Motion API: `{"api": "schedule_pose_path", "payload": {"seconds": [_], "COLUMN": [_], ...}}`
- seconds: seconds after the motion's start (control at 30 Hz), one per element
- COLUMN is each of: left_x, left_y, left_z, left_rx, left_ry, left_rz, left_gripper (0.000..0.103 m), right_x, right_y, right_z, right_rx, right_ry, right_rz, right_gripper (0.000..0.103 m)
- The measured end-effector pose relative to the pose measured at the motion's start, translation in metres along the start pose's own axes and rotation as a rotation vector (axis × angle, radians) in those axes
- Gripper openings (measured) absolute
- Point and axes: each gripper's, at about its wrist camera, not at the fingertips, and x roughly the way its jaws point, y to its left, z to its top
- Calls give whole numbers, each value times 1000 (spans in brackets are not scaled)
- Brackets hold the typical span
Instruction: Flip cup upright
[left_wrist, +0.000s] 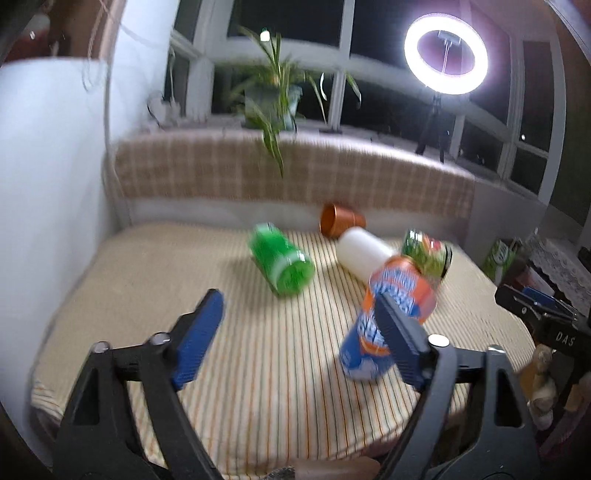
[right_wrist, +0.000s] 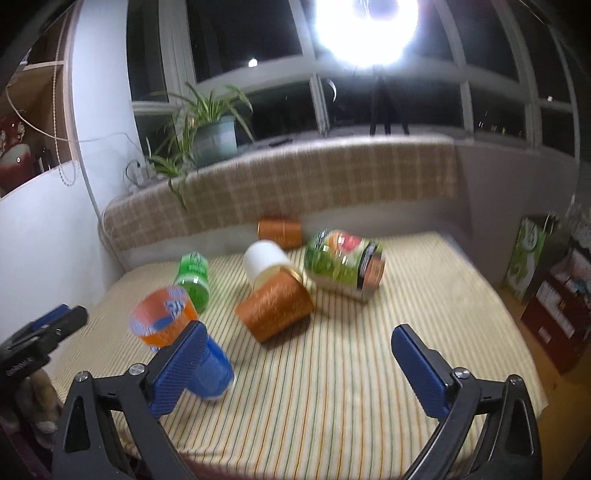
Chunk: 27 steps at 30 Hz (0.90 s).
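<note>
Lying on their sides across a striped tablecloth (right_wrist: 332, 369), several cups and cans wait under the glare of a ring light (left_wrist: 446, 53) set before dark windows. Nearest the right gripper (right_wrist: 299, 365), whose blue pads stand spread wide with nothing between them, a copper cup (right_wrist: 275, 308) rests tipped over, its mouth pointing away from the camera toward a white cup (right_wrist: 264, 258) lying just behind it. A second copper cup (right_wrist: 279, 230) lies on its side at the far edge of the table, close to a bench back with a checked cover (right_wrist: 295, 184).

The left gripper (left_wrist: 299, 334) also hangs open above the cloth, holding nothing. Just beyond its right finger (left_wrist: 400, 338) an orange-and-blue can (left_wrist: 391, 295) leans at a tilt; whether the pad touches it cannot be told through the blur. A green can (left_wrist: 282, 260) lies on its side farther off to the left, and a green juice can with fruit pictures (right_wrist: 343, 264) lies on its side to the right of the white cup.

A potted plant (right_wrist: 207, 129) stands on the sill behind the bench, leaves trailing over the checked cover. Both views are smeared by motion.
</note>
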Motion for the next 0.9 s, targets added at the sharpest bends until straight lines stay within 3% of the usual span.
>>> {"api": "schedule_pose_path", "payload": {"seconds": [0.23,0.9], "left_x": [-24,-30], "left_y": [-1,1], "left_z": [9,9], "left_rx": [6,-2], "left_ry": [-133,-140], "left_rz": [58,86], "left_gripper": [103,103], "right_x": [-11,-7], "right_y": [10,8], "right_z": [2,-1], "right_rx": [-44,-20], "right_ry": [-76,-73], "right_rz": [-42,-47], "right_gripper": [103,103]}}
